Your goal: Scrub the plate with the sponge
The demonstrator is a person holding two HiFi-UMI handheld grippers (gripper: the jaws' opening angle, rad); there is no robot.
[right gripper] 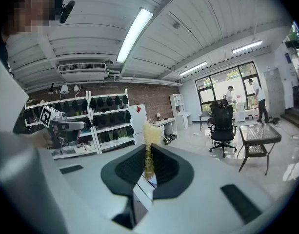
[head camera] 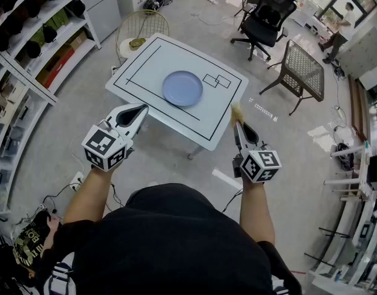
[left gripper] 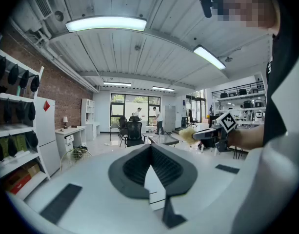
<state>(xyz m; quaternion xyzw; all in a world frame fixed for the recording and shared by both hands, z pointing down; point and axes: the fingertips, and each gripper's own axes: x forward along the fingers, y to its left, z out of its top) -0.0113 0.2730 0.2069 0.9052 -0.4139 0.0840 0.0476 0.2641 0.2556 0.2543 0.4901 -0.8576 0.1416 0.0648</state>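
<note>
My right gripper (head camera: 238,128) clamps the yellow sponge (head camera: 237,112) beside the table (head camera: 145,72). My left gripper (head camera: 142,110) is clenched on nothing, well apart from the blue plate (head camera: 182,88).

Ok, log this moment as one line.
left tool: shut, empty | right tool: shut on sponge | plate: on table, no tool on it

Logged blue plate (head camera: 182,88) mid white table (head camera: 145,57). Noted left gripper (head camera: 139,110) by near left edge, jaws together, empty. Noted right gripper (head camera: 238,125) by near right edge, pinching yellow sponge (head camera: 237,112). Both apart from plate.
</note>
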